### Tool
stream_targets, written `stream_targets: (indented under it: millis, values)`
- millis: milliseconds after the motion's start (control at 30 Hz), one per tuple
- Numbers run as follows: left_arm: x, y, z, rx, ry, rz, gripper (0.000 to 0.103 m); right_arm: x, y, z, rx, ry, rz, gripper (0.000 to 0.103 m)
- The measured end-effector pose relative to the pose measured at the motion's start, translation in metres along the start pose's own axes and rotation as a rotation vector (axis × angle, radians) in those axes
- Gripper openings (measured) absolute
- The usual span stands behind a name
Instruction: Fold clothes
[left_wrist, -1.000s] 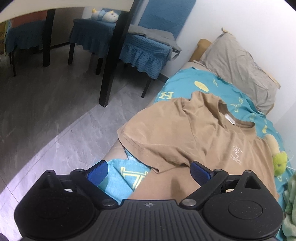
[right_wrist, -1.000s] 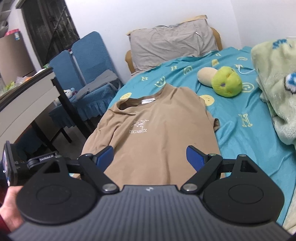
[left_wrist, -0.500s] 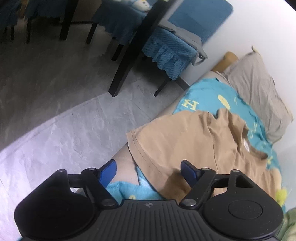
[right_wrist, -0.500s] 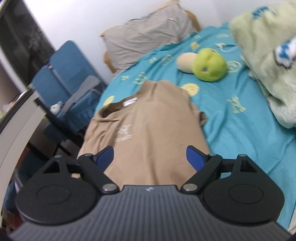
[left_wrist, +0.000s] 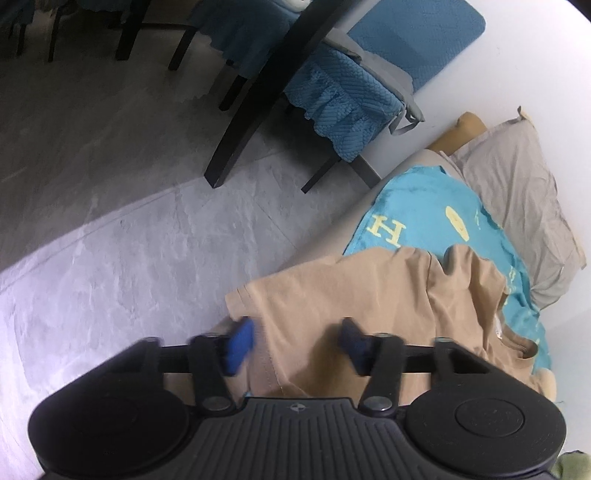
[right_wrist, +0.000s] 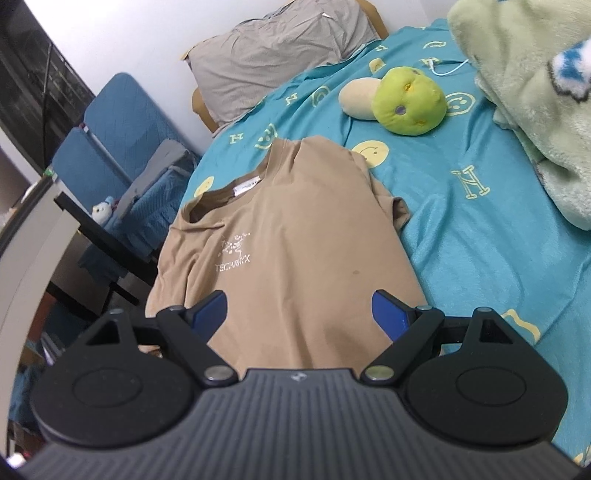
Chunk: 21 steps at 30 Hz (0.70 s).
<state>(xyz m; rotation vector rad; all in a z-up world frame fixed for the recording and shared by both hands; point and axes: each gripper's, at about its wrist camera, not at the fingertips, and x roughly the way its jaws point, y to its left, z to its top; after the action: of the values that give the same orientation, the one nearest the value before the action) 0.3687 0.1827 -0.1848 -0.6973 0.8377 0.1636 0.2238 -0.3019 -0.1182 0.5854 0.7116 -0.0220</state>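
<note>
lying flat on the bed (right_wrist: 461, 236), the tan t-shirt (right_wrist: 295, 236) ran lengthwise, collar toward the pillow (right_wrist: 273, 55). the left tongs (left_wrist: 295, 341) were closing over its near sleeve edge, cloth between them, while the right tongs (right_wrist: 299, 314) stood wide above the hem, empty.

Soft indoor light — fisheye-warped edges

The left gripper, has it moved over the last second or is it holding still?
Yes. The left gripper has come down over the tan shirt's sleeve at the bed's edge, jaws closing around the fabric; the pillow has slid toward the frame's corner.
</note>
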Motion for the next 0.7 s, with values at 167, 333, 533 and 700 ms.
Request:
stream_targets:
  millis: [167, 333, 533, 700]
  values:
    - [-0.003, -0.021, 0.019, 0.163, -0.043, 0.029, 0.007, 0.010, 0.005, -0.001, -0.032, 0.019, -0.010, 0.087]
    - [-0.015, -0.048, 0.065, 0.265, -0.158, 0.085, 0.006, 0.012, 0.007, -0.001, -0.044, 0.019, -0.025, 0.087]
    - [0.003, -0.104, 0.120, 0.464, -0.328, 0.360, 0.007, 0.018, 0.004, 0.002, -0.045, 0.012, -0.059, 0.087]
    - [0.034, -0.108, 0.115, 0.513, -0.272, 0.378, 0.019, 0.027, 0.007, 0.003, -0.088, 0.013, -0.089, 0.087]
